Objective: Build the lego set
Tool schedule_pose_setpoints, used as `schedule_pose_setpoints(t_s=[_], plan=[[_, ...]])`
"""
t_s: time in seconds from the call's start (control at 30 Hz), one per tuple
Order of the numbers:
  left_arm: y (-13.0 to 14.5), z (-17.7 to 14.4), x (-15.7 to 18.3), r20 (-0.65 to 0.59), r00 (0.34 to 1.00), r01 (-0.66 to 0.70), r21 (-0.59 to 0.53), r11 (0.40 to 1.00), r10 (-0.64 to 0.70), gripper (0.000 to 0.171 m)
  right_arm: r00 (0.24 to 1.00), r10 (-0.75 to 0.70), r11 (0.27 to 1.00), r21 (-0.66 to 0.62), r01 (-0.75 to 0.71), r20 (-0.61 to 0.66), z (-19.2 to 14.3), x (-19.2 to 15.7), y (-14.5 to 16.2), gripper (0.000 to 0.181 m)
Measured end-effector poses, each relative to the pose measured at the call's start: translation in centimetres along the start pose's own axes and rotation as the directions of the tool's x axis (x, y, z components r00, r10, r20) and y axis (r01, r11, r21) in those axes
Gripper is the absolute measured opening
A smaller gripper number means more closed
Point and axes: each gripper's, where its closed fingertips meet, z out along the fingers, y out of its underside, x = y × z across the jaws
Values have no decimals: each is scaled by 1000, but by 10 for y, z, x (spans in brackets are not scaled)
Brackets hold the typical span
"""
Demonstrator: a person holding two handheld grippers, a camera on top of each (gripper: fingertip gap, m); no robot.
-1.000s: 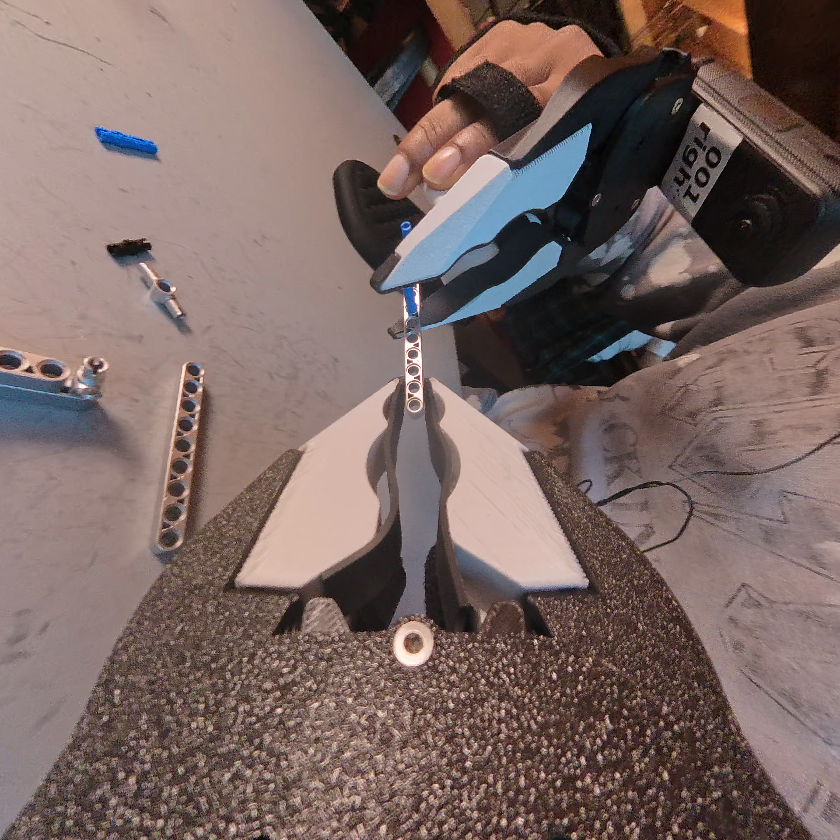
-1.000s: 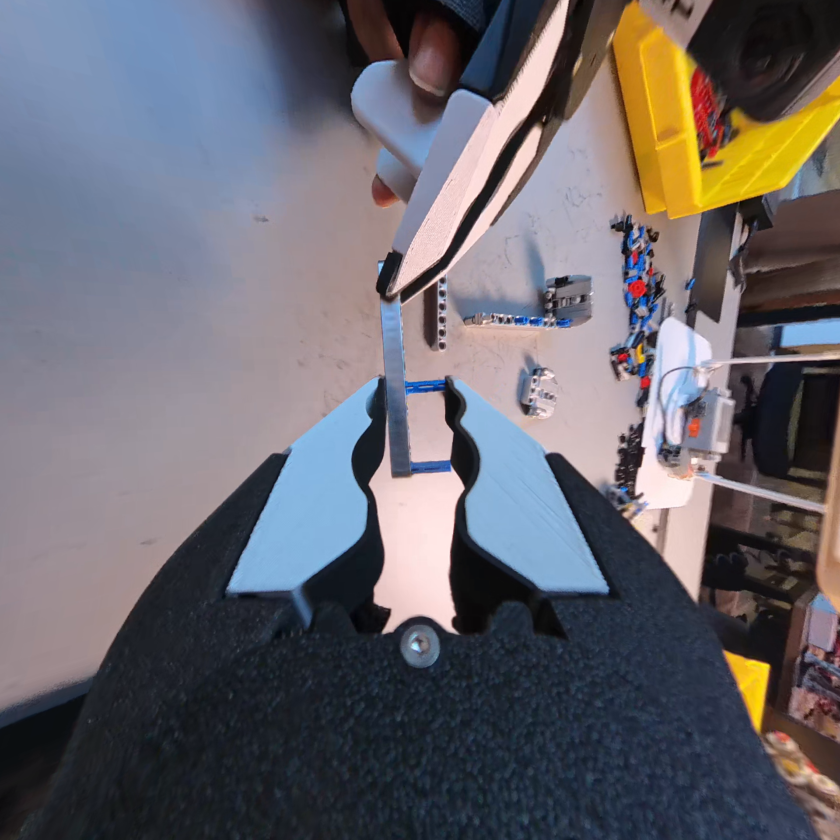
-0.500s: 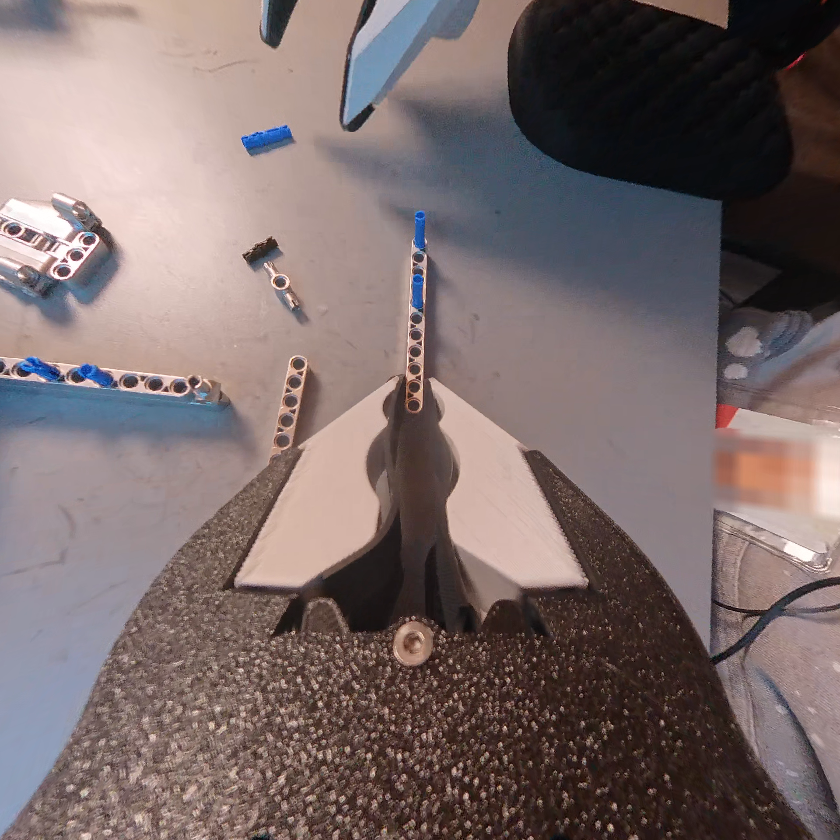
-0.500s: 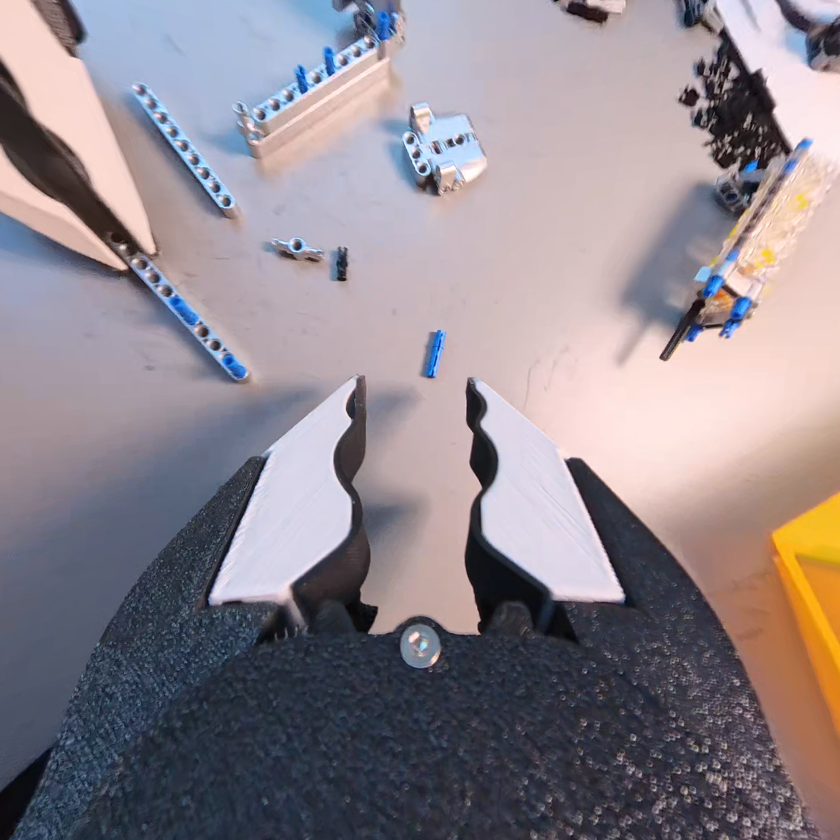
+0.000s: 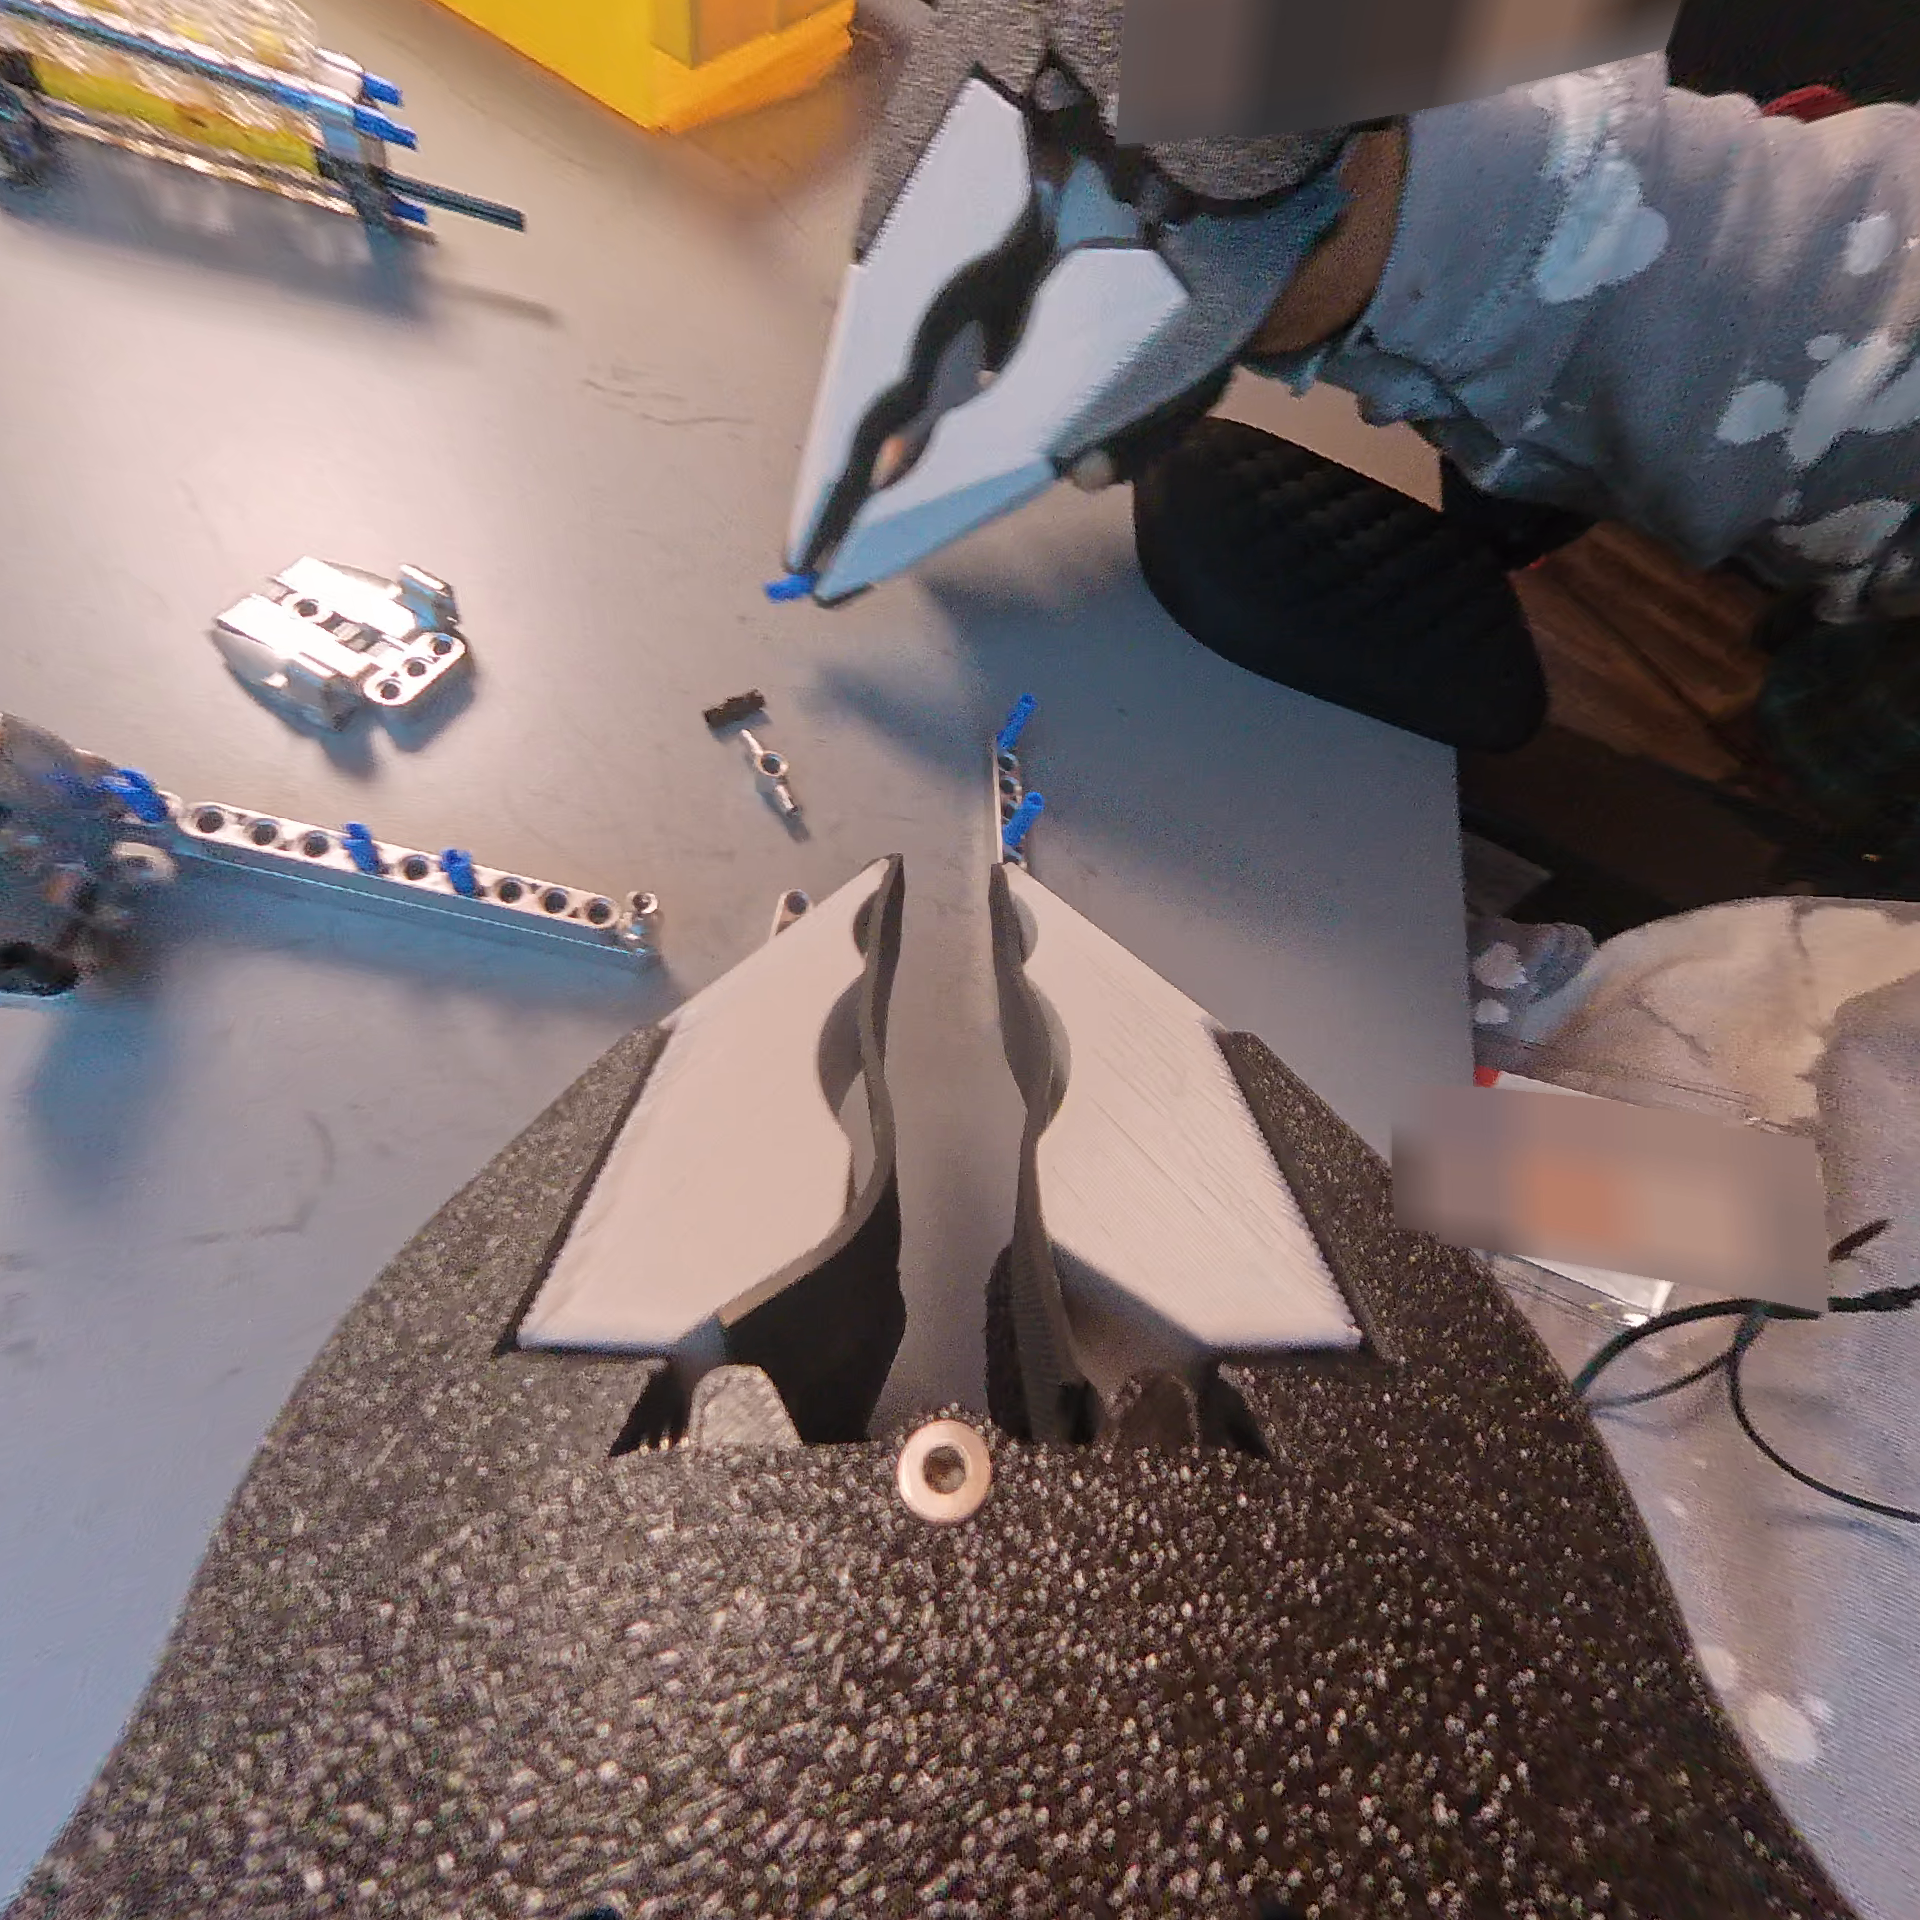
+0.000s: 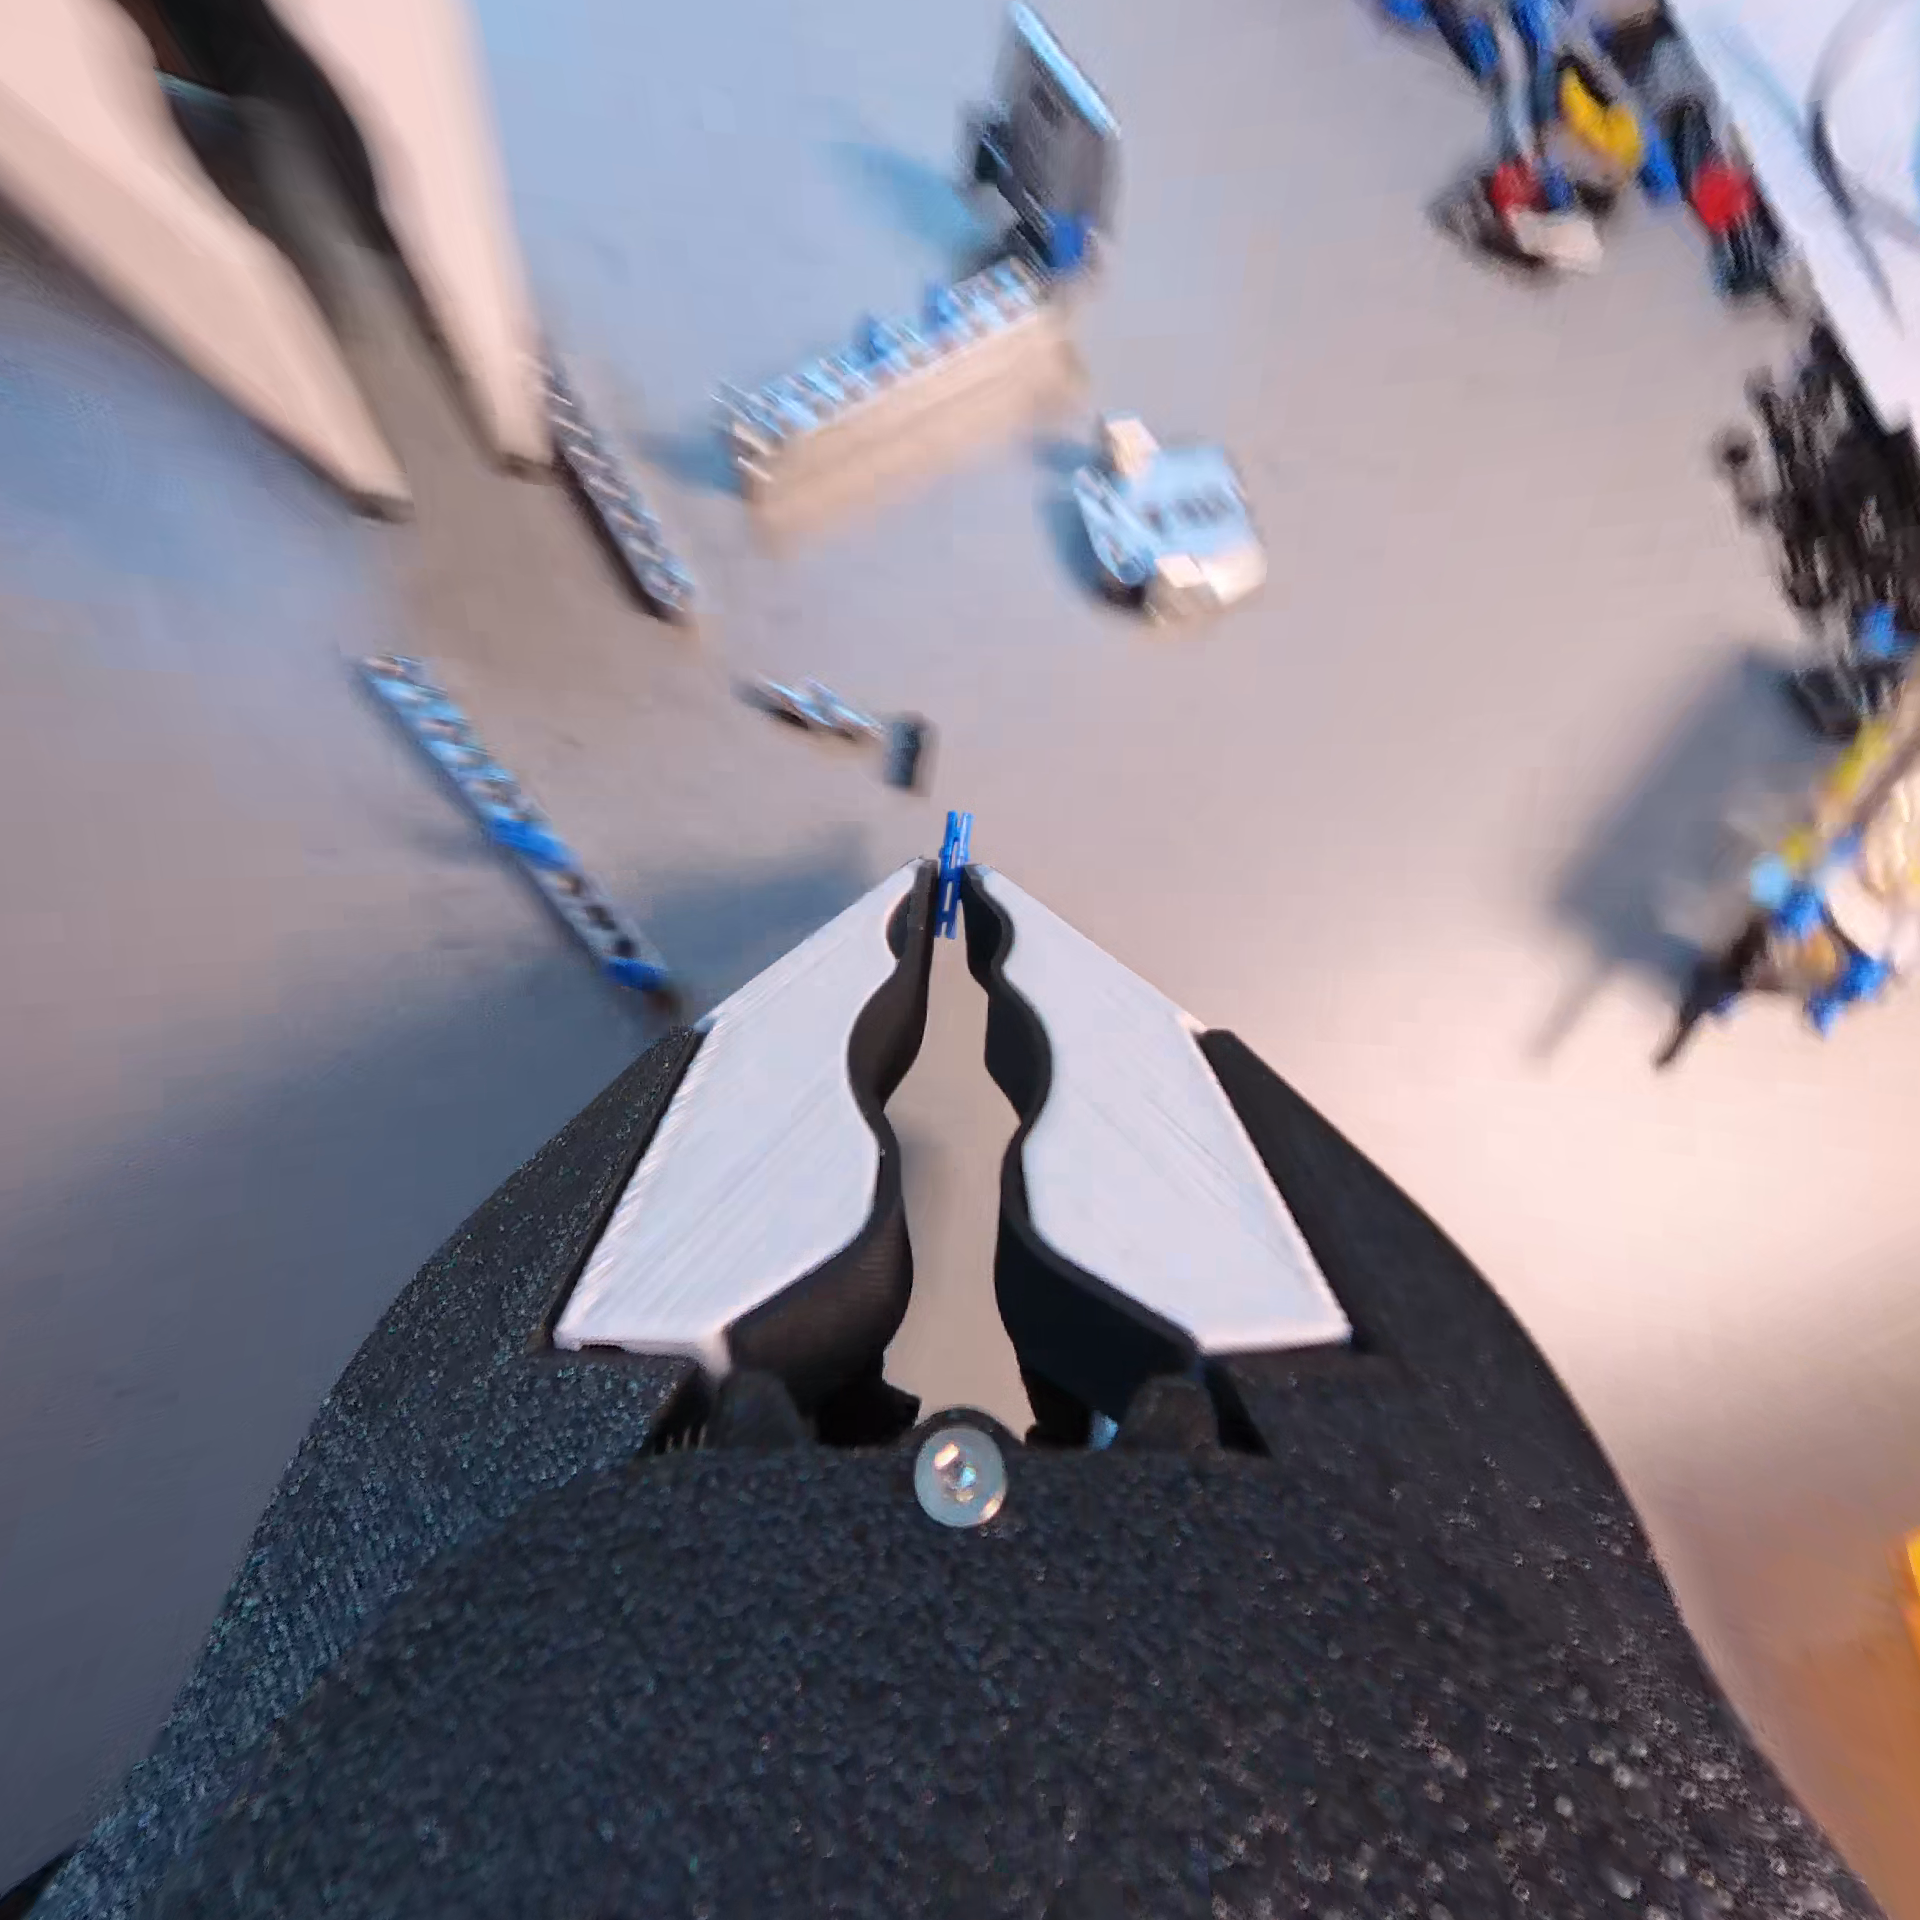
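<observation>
- The right claw (image 6: 945,873) is pinched nearly closed on a small blue plastic pin (image 6: 954,836). The pin sits at the very fingertips, with its end poking out beyond them.
- In the left wrist view, the same right claw (image 5: 816,587) hangs above the grey table (image 5: 312,416), and the blue pin (image 5: 784,588) juts out of its tip. A person's hand in a mottled grey sleeve (image 5: 1610,260) works that claw.
- The left claw (image 5: 943,883) stands a narrow gap apart with nothing between its jaws; bare table shows through the gap.
- Just past the left claw's right fingertip lies a thin grey perforated beam (image 5: 1006,774) with two blue pins stuck in it. It appears to rest loose on the table rather than be gripped.
- In the blurred right wrist view, that beam (image 6: 499,810) lies flat and apart from both claws.
- Between the two claws sit a short black pin (image 5: 735,712) and a small grey connector (image 5: 769,774), close beside each other.
- Farther left lie a silver angular block (image 5: 338,649) and a long grey perforated beam carrying several blue pins (image 5: 416,873).
- At the far edge are a yellow plastic bin (image 5: 665,52) and a yellow-and-blue built assembly (image 5: 208,94).
</observation>
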Motion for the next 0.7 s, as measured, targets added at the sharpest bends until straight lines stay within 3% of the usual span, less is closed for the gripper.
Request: schedule_pose_setpoints(t_s=[0.1,0.23,0.4,0.7], plan=[[-5,-2,-1,53,993,-108,20,994,107,15,981,-173,980,117,161,93,-9,-47,-40,3],[-5,0,9,84,953,-293,1,956,292,14,932,-337,940,99,326,131,-8,-83,-56,2],[1,4,21,49,926,-372,-26,928,373,1,913,-379,925,78,372,149,-10,-92,-58,2],[1,4,26,37,913,-406,-26,913,407,1,902,-407,912,-1,411,143,-10,-91,-49,3]])
